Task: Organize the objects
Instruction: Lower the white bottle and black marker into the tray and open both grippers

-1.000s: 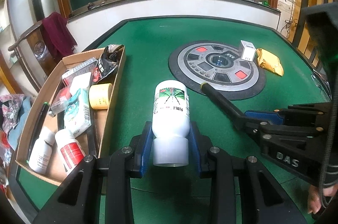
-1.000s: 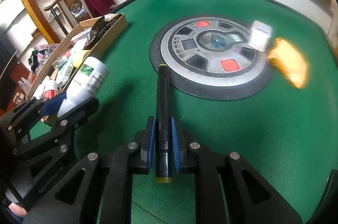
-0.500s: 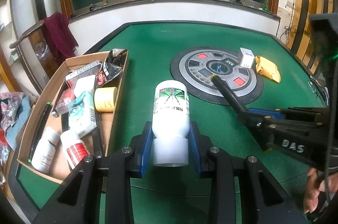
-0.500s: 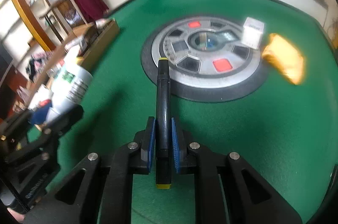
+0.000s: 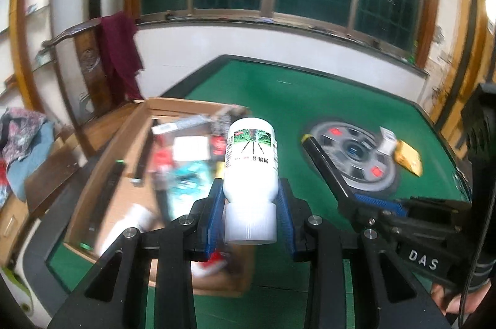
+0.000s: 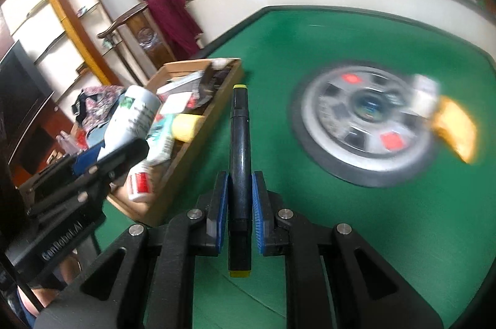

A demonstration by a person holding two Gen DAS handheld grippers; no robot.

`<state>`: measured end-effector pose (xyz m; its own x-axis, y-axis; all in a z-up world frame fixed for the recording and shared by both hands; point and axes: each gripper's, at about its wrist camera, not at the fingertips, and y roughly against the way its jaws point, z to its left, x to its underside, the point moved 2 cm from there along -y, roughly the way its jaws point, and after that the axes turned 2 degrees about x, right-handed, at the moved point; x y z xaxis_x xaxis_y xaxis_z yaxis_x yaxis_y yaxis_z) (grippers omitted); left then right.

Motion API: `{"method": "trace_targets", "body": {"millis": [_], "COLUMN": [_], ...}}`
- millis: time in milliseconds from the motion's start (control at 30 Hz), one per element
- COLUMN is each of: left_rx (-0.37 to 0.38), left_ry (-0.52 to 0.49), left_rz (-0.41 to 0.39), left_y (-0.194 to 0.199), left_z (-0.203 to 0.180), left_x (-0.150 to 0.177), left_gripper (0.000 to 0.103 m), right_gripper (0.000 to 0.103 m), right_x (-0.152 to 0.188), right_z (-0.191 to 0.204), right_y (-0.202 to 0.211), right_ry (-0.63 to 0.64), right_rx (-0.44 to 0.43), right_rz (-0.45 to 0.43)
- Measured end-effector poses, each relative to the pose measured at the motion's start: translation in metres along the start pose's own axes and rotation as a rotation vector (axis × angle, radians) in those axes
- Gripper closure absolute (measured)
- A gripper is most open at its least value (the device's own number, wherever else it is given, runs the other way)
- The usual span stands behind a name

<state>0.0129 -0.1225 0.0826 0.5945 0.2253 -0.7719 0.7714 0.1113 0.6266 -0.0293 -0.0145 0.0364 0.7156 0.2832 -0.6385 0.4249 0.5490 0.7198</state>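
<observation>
Both grippers have lifted and swung left since a second ago, so the open wooden tray point(image 5: 102, 161), cluttered with packets and small bottles, now sits directly beneath the left gripper point(image 5: 250, 206) instead of off to its side. That gripper stays clamped on the white plastic bottle with a green label point(image 5: 251, 161), held in the air over the tray. The right gripper point(image 6: 239, 205) stays clamped on the black marker with yellow ends point(image 6: 239, 149), just beside the tray's near wall. Dropping both into the tray looks like the next step. The small white box point(image 5: 387, 141) and yellow packet point(image 5: 408, 157) remain on the green felt table point(image 5: 279, 99).
</observation>
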Motion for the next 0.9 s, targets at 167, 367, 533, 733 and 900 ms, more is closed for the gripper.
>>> {"method": "trace_targets", "body": {"millis": [167, 367, 533, 733, 900], "left_rx": [-0.028, -0.034, -0.046, -0.048, -0.056], "left_ry": [0.084, 0.164, 0.203, 0.225, 0.274], "left_rz": [0.025, 0.109, 0.159, 0.188, 0.160], "left_y": [-0.014, -0.052, -0.074, -0.081, -0.065], "left_z": [0.058, 0.108, 0.129, 0.141, 0.152], "left_x": [-0.007, -0.003, 0.006, 0.014, 0.015], "left_gripper": [0.074, 0.074, 0.074, 0.074, 0.073], "right_gripper": [0.090, 0.090, 0.090, 0.090, 0.090], "right_x": [-0.014, -0.030, -0.036, -0.041, -0.040], "right_z": [0.039, 0.075, 0.093, 0.102, 0.108], "right_y": [-0.030, -0.082, -0.114, -0.132, -0.134], "right_ry": [0.046, 0.058, 0.065, 0.073, 0.086], "right_rx": [-0.027, -0.071, -0.067, -0.057, -0.094], "right_rz": [0.033, 0.109, 0.146, 0.147, 0.157]}}
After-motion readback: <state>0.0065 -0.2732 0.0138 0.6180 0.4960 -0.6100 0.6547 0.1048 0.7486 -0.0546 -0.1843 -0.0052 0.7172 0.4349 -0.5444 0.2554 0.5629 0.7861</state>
